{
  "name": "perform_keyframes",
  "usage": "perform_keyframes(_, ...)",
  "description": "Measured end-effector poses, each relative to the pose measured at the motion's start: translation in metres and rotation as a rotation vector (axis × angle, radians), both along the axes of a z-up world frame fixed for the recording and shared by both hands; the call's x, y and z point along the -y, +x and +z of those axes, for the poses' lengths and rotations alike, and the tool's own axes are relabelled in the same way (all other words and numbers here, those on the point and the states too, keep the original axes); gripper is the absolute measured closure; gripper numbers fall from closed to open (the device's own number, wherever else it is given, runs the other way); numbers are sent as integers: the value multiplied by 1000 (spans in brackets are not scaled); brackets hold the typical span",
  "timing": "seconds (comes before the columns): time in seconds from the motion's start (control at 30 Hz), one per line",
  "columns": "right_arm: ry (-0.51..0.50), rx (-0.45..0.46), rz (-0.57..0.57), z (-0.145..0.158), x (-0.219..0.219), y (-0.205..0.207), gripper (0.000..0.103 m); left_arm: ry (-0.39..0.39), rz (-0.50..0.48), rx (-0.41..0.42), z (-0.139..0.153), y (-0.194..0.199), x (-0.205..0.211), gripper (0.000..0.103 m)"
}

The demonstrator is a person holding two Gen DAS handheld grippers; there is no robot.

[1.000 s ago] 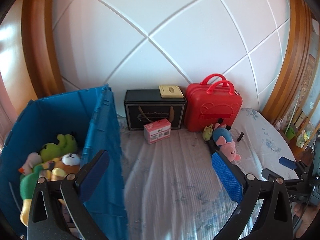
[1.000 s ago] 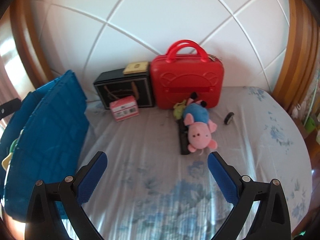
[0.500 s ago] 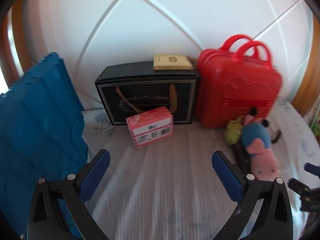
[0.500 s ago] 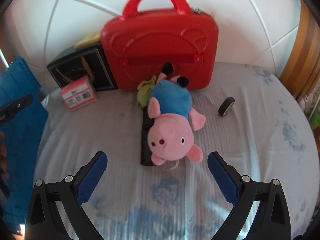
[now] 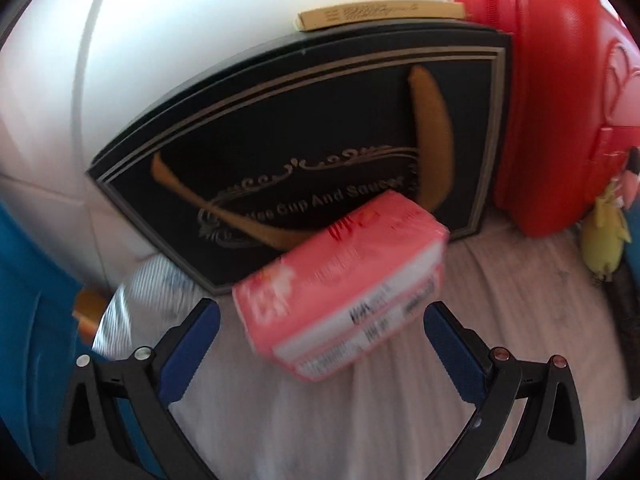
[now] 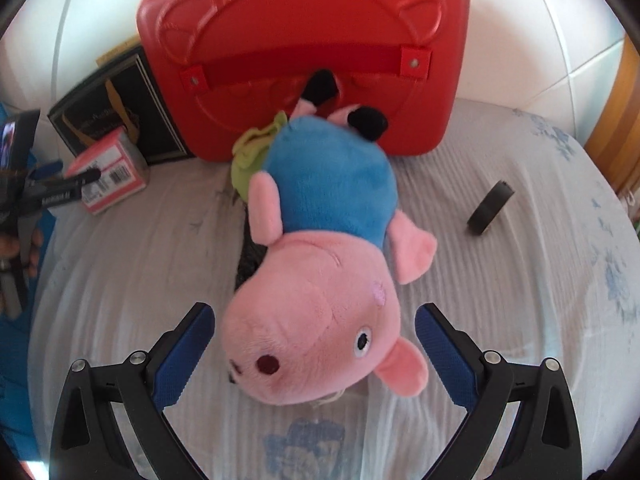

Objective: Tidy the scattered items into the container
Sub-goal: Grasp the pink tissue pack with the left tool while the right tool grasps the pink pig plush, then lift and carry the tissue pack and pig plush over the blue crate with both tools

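Two close fisheye views look along handheld grippers over a bed covered with a pale sheet [image 6: 500,280] printed with blue flowers.

In the left wrist view, the left gripper [image 5: 322,334] has its blue-padded fingers [image 5: 188,350] spread wide, one on each side of a pink box [image 5: 344,288] with white barcode labels. The pads are near the box's ends, and whether they touch it cannot be told. The box lies on the sheet, tilted, just in front of a black gift box [image 5: 312,128] with gold trim and lettering. A thin tan box [image 5: 380,14] rests on top of the black one. A red suitcase [image 5: 560,92] stands to the right, touching the black box. A blue container wall [image 5: 28,320] shows at the far left edge.

In the right wrist view, the right gripper [image 6: 316,344] is also spread wide, its fingers [image 6: 442,354] flanking the head of a pink pig plush toy [image 6: 320,280] in a blue shirt. The toy lies head toward the camera, its feet against the red suitcase [image 6: 300,40]. A small green plush [image 6: 250,152] sits beside its shoulder, and a dark flat object [image 6: 250,256] lies partly under it. A small black wheel [image 6: 490,208] rests apart on the sheet to the right. At the left edge, the other gripper reaches the pink box [image 6: 108,176].
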State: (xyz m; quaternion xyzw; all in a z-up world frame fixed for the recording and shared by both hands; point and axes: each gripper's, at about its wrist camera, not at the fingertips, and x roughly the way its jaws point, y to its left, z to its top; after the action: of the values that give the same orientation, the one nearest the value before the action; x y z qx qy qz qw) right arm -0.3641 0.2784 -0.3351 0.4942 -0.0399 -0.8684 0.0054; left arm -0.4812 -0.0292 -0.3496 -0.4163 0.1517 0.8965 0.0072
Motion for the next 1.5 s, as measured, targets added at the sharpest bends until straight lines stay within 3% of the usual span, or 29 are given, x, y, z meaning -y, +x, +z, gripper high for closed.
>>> perform_keyframes(0.23, -50, 30, -26, -25, -9, -11, 1, -92, -116, 56, -29, -23, -5, 0)
perform_keyframes(0.43, -93, 35, -49, -36, -13, -23, 2, -58, -116, 79, -31, -18, -13, 5)
perform_keyframes(0.53, -88, 42, -40, -34, -7, -23, 15, -61, -112, 64, -31, -7, -20, 13)
perform_keyframes(0.6, -87, 40, -49, -30, -7, -20, 30, -31, -96, 50, -28, 0, -22, 20)
perform_keyframes(0.7, -77, 33, -48, -22, -6, -11, 36, 19, -78, 37, -22, 13, -24, 32)
perform_keyframes(0.83, -80, 22, -61, -10, -7, 6, 38, 65, -46, 26, -16, 35, -25, 42)
perform_keyframes(1.13, -85, 24, -86, 17, -12, 69, 40, 160, 6, 51, -8, 97, -30, 44)
perform_keyframes(1.33, -80, 35, -106, 42, -18, 114, 40, 192, 26, 69, 16, 145, -42, 44)
perform_keyframes(1.5, -80, 35, -118, 65, -18, 154, 40, 226, 40, 47, 53, 191, -42, 44)
